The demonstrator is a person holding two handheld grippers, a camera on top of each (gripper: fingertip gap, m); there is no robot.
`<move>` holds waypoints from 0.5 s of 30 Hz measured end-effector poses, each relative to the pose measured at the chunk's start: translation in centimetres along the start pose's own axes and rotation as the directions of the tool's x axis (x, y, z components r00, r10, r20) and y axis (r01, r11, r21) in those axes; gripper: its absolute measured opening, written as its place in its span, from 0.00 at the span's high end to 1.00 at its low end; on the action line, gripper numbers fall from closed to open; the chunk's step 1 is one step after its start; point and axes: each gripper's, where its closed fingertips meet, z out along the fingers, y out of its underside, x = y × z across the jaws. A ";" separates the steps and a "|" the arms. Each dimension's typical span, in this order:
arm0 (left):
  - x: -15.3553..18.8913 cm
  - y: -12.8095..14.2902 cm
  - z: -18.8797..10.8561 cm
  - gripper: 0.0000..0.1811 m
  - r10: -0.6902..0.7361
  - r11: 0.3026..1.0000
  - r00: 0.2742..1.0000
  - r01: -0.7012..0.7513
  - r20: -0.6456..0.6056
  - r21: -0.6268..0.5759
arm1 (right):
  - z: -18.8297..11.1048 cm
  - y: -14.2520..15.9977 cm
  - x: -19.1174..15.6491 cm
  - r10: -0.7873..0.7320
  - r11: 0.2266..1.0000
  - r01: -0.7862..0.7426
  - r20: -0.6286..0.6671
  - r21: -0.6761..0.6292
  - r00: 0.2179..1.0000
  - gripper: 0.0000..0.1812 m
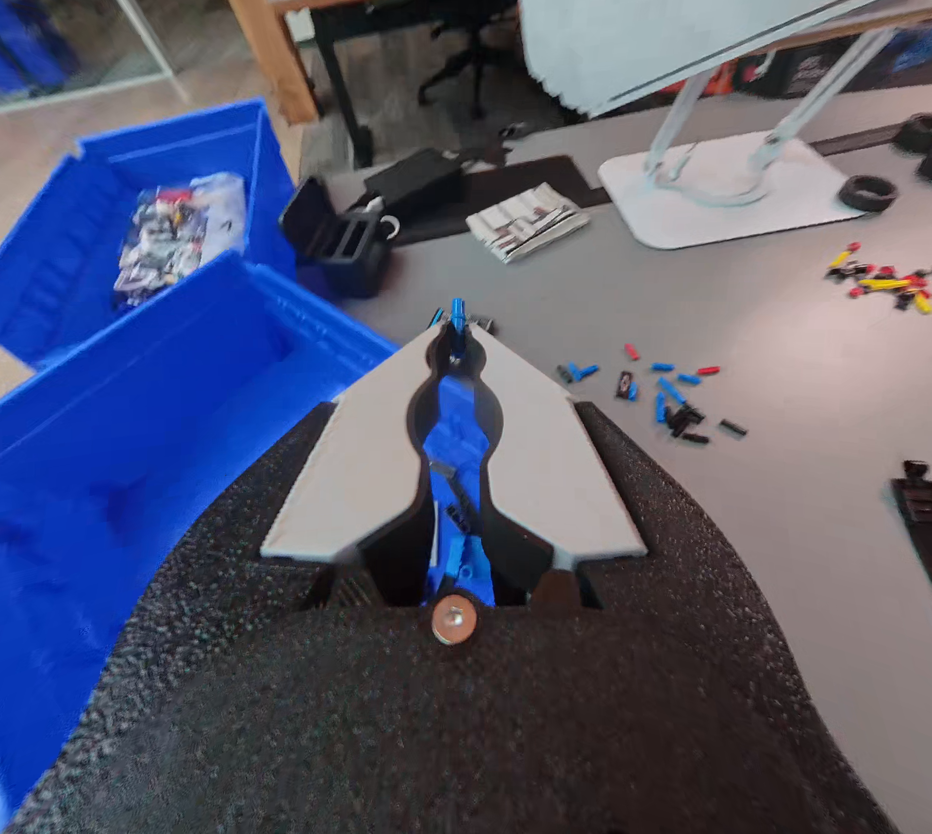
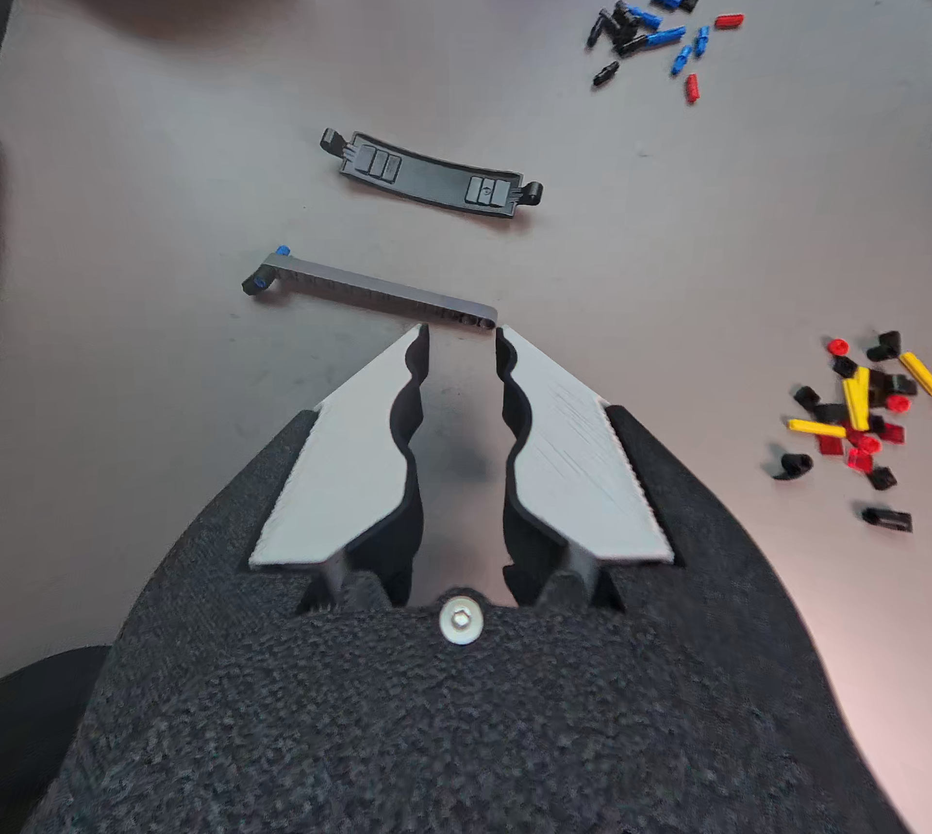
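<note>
A small blue pin [image 1: 458, 313] is pinched in the left gripper [image 1: 458, 331], seemingly above the blue bin [image 1: 151, 406] at lower left. The right gripper [image 2: 461, 328] is spread wide, just beside the grey beam [image 2: 383, 290] at the frame's middle.

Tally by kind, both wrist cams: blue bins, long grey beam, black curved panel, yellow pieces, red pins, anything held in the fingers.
blue bins: 2
grey beam: 1
black curved panel: 1
yellow pieces: 3
red pins: 2
blue pin in left gripper: 1
Total: 10
</note>
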 end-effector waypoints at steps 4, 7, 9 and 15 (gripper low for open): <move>-3.5 4.2 1.1 0.98 -0.001 0.986 0.995 0.017 0.095 -0.167 | 1.5 -0.6 -0.9 -0.075 0.996 0.078 0.064 -0.037 0.995 0.76; -4.0 5.0 1.4 0.98 0.010 0.981 0.994 0.011 0.112 -0.192 | 1.8 -1.0 -2.3 -0.116 0.991 0.122 0.114 -0.046 0.987 0.74; -4.1 5.2 1.6 0.98 0.011 0.980 0.994 0.011 0.112 -0.198 | 1.8 -1.1 -3.2 -0.134 0.989 0.141 0.142 -0.045 0.981 0.73; -3.2 4.7 1.8 0.98 0.028 0.987 0.997 -0.016 0.073 -0.162 | 2.0 -0.8 -3.9 -0.150 0.986 0.160 0.152 -0.056 0.977 0.73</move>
